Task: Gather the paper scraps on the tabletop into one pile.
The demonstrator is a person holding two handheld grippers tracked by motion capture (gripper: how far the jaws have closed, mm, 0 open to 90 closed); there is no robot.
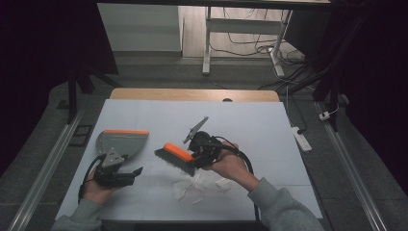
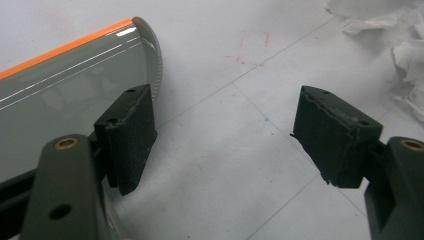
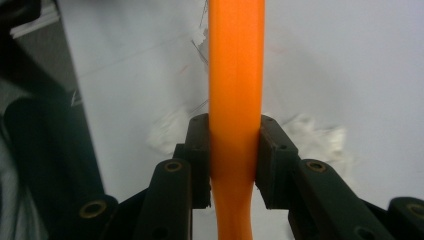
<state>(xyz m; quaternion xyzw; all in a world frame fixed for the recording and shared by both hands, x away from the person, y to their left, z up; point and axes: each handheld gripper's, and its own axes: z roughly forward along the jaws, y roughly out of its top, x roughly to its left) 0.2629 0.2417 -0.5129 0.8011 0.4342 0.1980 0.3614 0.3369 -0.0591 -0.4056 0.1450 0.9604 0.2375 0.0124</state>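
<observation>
A hand brush (image 1: 175,156) with an orange handle (image 3: 235,75) and dark bristles hangs tilted above the white table. My right gripper (image 1: 196,153) is shut on it, and in the right gripper view its pads (image 3: 272,150) press on both sides of the handle (image 3: 234,150). A grey dustpan (image 1: 122,142) with an orange lip lies flat at the left. My left gripper (image 1: 132,169) rests just in front of it, open, with bare table between the jaws (image 2: 225,130). The dustpan (image 2: 65,90) lies behind the left jaw pad (image 2: 127,135). Crumpled white paper scraps (image 1: 192,185) lie under the brush.
The white table sheet (image 1: 250,125) has free room at the back and right. More paper scraps (image 2: 400,40) lie to the right of my left gripper. A power strip (image 1: 301,138) lies on the floor off the right edge, with desk legs and cables behind the table.
</observation>
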